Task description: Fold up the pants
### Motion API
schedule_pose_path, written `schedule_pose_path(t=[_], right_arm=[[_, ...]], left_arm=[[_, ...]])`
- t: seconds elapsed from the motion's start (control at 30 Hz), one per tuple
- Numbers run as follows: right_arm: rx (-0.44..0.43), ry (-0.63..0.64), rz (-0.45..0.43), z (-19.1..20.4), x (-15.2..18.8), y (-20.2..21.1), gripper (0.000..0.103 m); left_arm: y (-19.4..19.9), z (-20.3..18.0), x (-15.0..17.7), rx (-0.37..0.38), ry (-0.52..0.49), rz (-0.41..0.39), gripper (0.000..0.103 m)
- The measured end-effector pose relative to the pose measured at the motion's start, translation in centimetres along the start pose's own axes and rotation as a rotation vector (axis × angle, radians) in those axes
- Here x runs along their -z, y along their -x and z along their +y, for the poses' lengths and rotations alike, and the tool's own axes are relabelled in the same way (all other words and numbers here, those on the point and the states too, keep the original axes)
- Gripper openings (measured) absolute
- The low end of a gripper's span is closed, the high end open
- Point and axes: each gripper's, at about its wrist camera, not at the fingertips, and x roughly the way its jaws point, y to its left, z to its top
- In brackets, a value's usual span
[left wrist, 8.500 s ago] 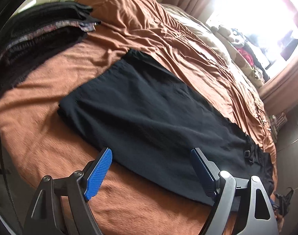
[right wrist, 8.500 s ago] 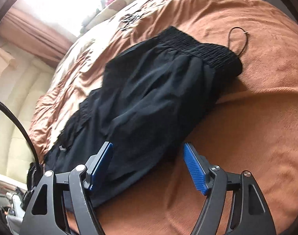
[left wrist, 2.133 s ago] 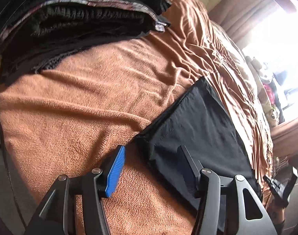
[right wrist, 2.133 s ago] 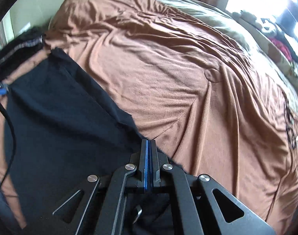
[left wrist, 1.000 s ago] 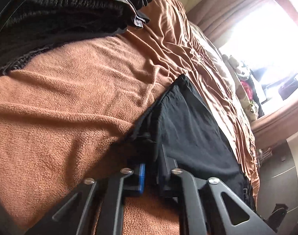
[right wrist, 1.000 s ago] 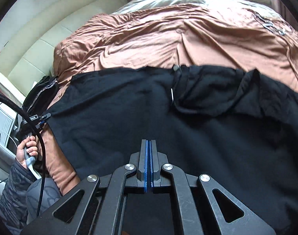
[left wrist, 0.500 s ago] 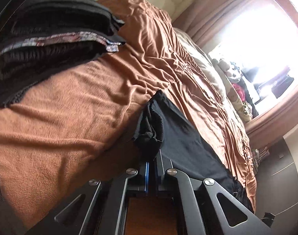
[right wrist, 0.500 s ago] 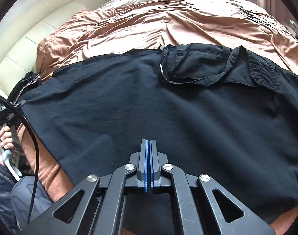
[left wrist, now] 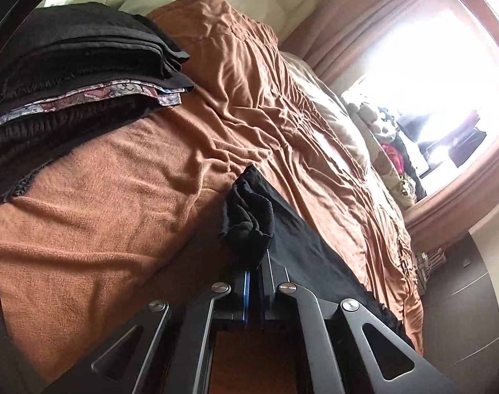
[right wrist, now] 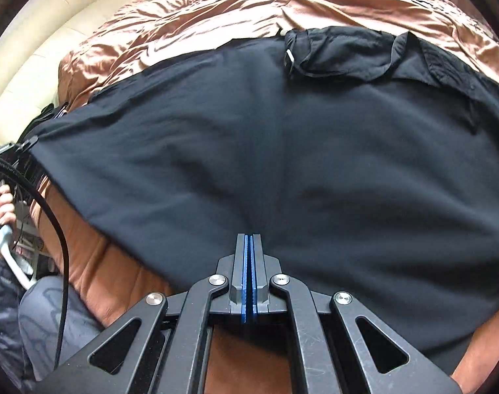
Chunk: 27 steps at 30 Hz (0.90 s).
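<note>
The left claw is clenching a bunched corner of the black pants, the fabric crumpling into a dark wad right at the tips of its blue-lined fingers and lifting off the brown blanket. From that corner the rest of the pants is trailing away to the right along the bed, lying as a long dark strip on the blanket. A stack of folded clothes (mostly black, with one patterned layer showing at its edge) is sitting on the blanket at the upper left, well apart from the pants. A bright window with curtains is glaring at the far side of the room.

The right claw is also squeezing shut, its two blue pads pressing flat together over the near edge of the pants, which is spreading wide across this view; whether cloth is actually pinched between the pads is hard to tell, though the hem is meeting the tips. At the far edge of the pants a folded-over part with a small white tag is lying on top. At the left rim, a hand is gripping the handle of the other tool, with a black cable looping past it.
</note>
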Motion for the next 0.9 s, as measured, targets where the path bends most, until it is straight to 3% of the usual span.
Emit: schedule_pose_path(t=[0.17, 0.33, 0.5, 0.9], right_arm=[[0.01, -0.02, 0.071, -0.5, -0.3, 0.4, 0.0], [0.002, -0.031, 0.031, -0.7, -1.4, 1.8, 0.0], [-0.011, -0.027, 0.04, -0.1, -2.4, 0.5, 0.0], [0.101, -0.08, -0.003, -2.3, -8.5, -3.5, 0.0]], left_arm=[[-0.5, -0.3, -0.2, -0.001, -0.002, 0.004, 0.003], [-0.4, 0.1, -0.4, 0.002, 0.006, 0.002, 0.003], [-0.2, 0.6, -0.1, 0.003, 0.017, 0.001, 0.003], [-0.2, 2.1, 1.0, -0.02, 0.048, 0.023, 0.003]])
